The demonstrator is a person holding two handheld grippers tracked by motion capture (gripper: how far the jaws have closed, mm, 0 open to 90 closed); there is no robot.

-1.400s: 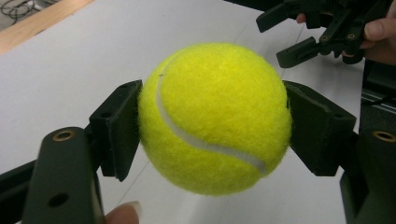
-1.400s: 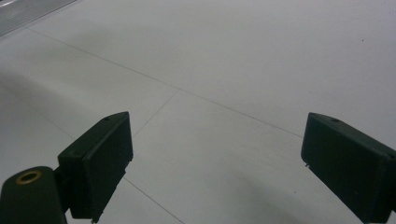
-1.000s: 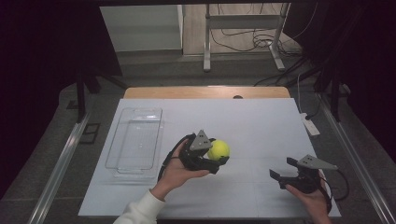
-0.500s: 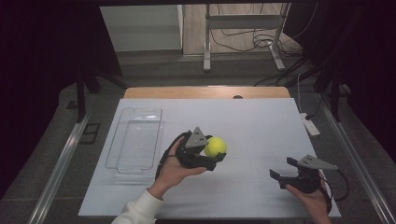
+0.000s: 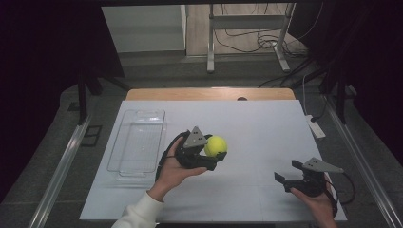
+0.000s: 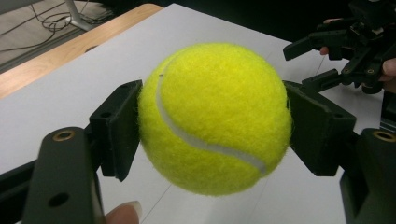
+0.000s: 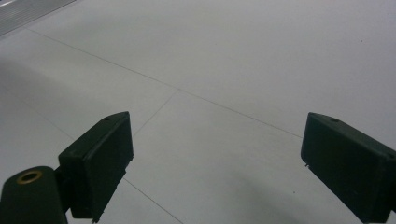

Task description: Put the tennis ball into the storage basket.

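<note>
A yellow-green tennis ball is held above the white table near its middle. My left gripper is shut on the ball, one black pad pressing on each side of it. In the left gripper view the ball has a white seam curving across its front. My right gripper stands open near the table's front right, low over the bare white surface, with nothing between its pads. The right gripper also shows far off at the top right of the left gripper view.
A clear plastic tray lies on the table to the left of the ball, with nothing in it. A wooden edge runs along the table's far side. A small white device sits at the right edge.
The left hand has shifted slightly with the ball held in the gripper. The right gripper has kept still.
</note>
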